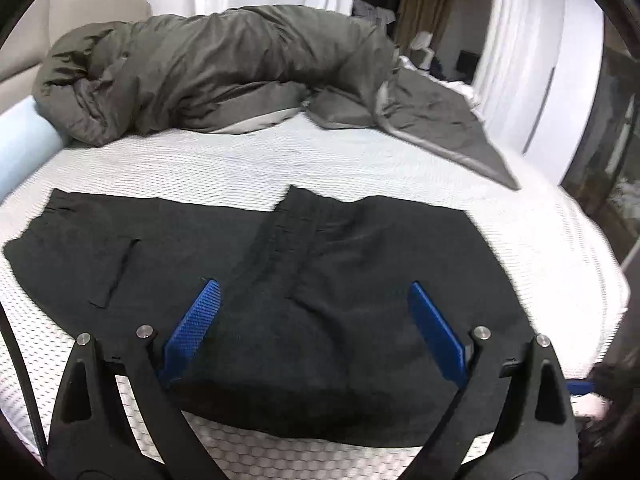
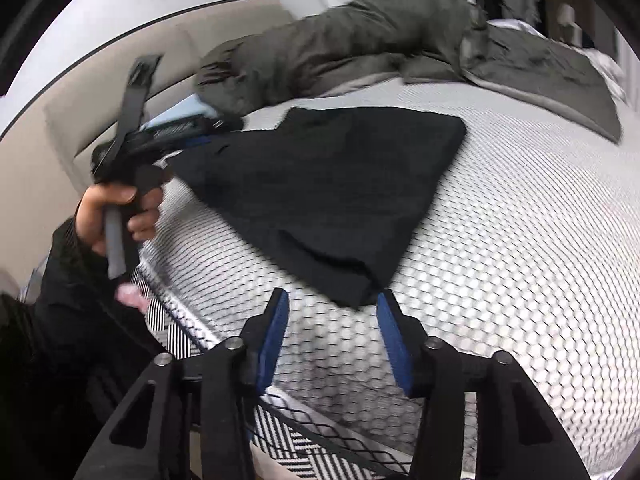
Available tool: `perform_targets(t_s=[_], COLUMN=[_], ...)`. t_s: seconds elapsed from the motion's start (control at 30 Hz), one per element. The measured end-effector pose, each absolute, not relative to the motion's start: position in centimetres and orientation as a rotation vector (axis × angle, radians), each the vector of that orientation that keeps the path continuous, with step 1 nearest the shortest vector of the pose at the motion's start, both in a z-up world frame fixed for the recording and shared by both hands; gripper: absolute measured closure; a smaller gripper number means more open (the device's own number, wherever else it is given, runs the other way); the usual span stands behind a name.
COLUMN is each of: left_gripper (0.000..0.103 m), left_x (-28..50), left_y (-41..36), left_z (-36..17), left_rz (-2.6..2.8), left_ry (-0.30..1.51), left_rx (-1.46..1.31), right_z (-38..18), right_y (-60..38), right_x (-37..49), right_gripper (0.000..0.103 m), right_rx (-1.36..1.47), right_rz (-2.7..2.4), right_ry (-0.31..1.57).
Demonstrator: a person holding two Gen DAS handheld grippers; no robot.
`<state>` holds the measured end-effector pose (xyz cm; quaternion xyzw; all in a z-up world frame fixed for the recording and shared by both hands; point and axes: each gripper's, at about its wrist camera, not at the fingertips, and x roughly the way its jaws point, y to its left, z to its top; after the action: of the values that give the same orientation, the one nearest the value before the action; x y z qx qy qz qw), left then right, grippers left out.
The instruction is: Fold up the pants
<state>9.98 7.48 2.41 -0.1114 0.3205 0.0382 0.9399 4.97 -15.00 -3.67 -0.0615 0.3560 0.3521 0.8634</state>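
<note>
The mattress (image 1: 360, 168) lies bare in a broad band between the black pants (image 1: 280, 280) and the bunched olive duvet (image 1: 208, 72), which blocks the whole far edge. The duvet's flat grey flap (image 1: 440, 128) reaches toward the far right corner. Right of the pants the surface is clear to the right edge. Along the near edge a narrow strip stays free in front of the folded cloth. At the left edge, the left gripper (image 2: 224, 128) and the hand (image 2: 116, 212) holding it fill the space beside the pants.
</note>
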Motion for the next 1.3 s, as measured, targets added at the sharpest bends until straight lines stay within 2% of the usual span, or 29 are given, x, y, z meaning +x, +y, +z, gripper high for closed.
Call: perform_targets(t_s=[0.2, 0.23, 0.27, 0.33, 0.37, 0.43, 0.8, 0.93, 1.03, 1.07, 1.17, 1.2, 1.23, 1.3], left_gripper=[0.009, 0.009, 0.009, 0.009, 0.009, 0.009, 0.009, 0.009, 0.009, 0.009, 0.009, 0.009, 0.009, 0.009], left_x=[11.2, 11.5, 11.7, 12.0, 12.2, 12.3, 12.8, 12.1, 12.0, 12.2, 12.2, 12.3, 12.3, 12.5], left_y=[3.4, 2.6, 1.9, 0.6, 0.2, -0.2, -1.6, -2.8, -2.9, -2.8, -2.6, -2.5, -2.5, -2.4], left_z=[0.5, 0.1, -0.4, -1.2, -1.5, -1.7, -0.7, -0.4, -0.8, -0.9, -1.3, -1.4, -1.5, -1.7], left_rz=[-0.138, -0.147, -0.148, -0.145, -0.145, -0.151, -0.194, -0.233, -0.228, -0.225, -0.219, -0.217, -0.217, -0.21], left_ry=[0.766, 0.781, 0.794, 0.816, 0.822, 0.828, 0.814, 0.794, 0.81, 0.815, 0.824, 0.826, 0.828, 0.832], left_rx=[-0.209, -0.18, -0.145, -0.086, -0.073, -0.066, -0.092, -0.042, -0.034, -0.039, -0.042, -0.039, -0.038, -0.038], right_z=[-5.4, -5.6, -5.7, -5.7, -5.5, -5.1, -6.3, -5.6, -4.9, -4.8, -5.1, -5.0, -5.1, -5.1], right_y=[-12.6, -12.5, -12.3, -12.6, -13.1, -13.8, -14.0, -14.6, -14.7, -14.5, -13.4, -13.2, -12.8, -12.6], right_x=[6.5, 6.6, 6.6, 6.7, 6.8, 6.4, 2.1, 2.2, 2.8, 3.0, 3.7, 4.1, 4.6, 4.7], right_gripper=[0.057, 0.061, 0.074, 0.092, 0.097, 0.1, 0.102, 0.087, 0.069, 0.066, 0.068, 0.074, 0.094, 0.099], right_rx=[-0.233, -0.239, -0.252, -0.243, -0.208, -0.188, -0.272, -0.238, -0.2, -0.198, -0.213, -0.209, -0.209, -0.201], right_rz=[0.635, 0.629, 0.631, 0.624, 0.636, 0.654, 0.773, 0.705, 0.687, 0.685, 0.657, 0.637, 0.622, 0.622], right_ry=[0.779, 0.778, 0.772, 0.765, 0.767, 0.748, 0.757, 0.701, 0.674, 0.666, 0.639, 0.632, 0.637, 0.642])
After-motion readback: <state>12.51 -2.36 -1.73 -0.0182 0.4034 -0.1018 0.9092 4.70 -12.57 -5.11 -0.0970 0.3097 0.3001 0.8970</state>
